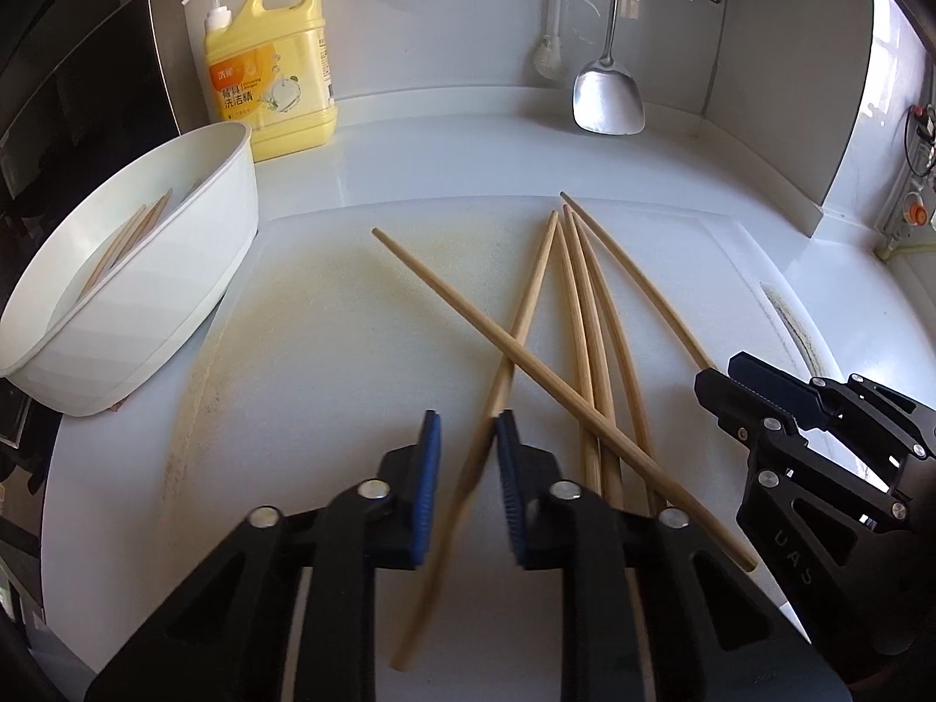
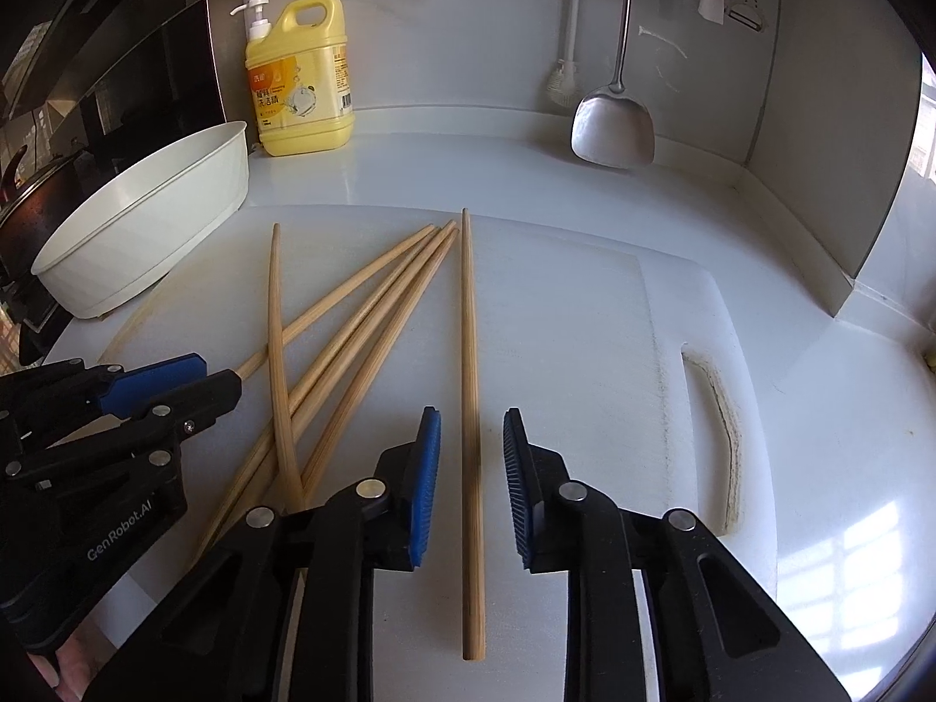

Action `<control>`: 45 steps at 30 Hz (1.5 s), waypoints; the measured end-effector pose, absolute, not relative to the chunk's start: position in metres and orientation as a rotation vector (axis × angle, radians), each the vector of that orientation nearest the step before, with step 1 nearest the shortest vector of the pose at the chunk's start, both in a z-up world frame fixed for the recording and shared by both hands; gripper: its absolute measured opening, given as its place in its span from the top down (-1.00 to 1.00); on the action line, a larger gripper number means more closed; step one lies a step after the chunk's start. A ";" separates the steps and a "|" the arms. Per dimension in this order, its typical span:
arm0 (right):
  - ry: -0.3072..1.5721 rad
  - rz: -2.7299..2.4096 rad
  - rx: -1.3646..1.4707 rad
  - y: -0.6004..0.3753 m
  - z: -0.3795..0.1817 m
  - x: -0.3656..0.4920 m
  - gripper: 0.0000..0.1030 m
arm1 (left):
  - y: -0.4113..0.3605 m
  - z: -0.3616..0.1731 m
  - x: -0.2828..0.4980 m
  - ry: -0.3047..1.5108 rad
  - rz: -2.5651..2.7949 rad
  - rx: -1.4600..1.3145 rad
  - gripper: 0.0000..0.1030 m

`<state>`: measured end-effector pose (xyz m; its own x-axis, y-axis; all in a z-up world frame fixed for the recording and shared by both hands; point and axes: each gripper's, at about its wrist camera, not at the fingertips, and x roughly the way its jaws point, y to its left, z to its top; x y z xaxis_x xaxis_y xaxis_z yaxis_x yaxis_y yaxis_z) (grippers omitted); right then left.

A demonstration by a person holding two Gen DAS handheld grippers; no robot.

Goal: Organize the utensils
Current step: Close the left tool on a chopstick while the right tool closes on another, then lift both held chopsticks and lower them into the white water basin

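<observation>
Bamboo chopstick [image 1: 529,304] | clamped in left claw [image 1: 465,416] | white cutting board [image 1: 327,304] beneath

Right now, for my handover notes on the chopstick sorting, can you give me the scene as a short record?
left hand-held gripper: closed on a chopstick over the cutting board
right hand-held gripper: open, straddling a separate chopstick that lies flat
other chopsticks: loose, crossing on the board
white bin: left of the board, binned chopsticks inside
background: yellow dish soap jug, metal spatula at the wall
</observation>
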<state>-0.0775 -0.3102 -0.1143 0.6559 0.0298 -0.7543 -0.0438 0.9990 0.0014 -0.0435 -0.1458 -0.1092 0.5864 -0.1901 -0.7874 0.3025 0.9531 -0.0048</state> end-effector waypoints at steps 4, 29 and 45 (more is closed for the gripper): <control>0.851 0.043 -0.007 -0.312 -0.113 -0.077 0.88 | -0.142 -0.108 -0.040 0.911 -0.293 0.123 0.86; 0.821 -0.004 0.014 -0.310 -0.089 -0.068 0.88 | -0.101 -0.064 0.006 0.874 -0.220 0.054 0.86; 0.790 0.016 -0.002 -0.299 -0.044 -0.068 0.88 | -0.074 -0.012 0.011 0.846 -0.214 -0.014 0.86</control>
<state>-0.0683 -0.2993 -0.0437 0.7040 0.0138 -0.7100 -0.0150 0.9999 0.0045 0.0109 -0.0743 -0.0118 0.6425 -0.1934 -0.7415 0.1820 0.9784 -0.0975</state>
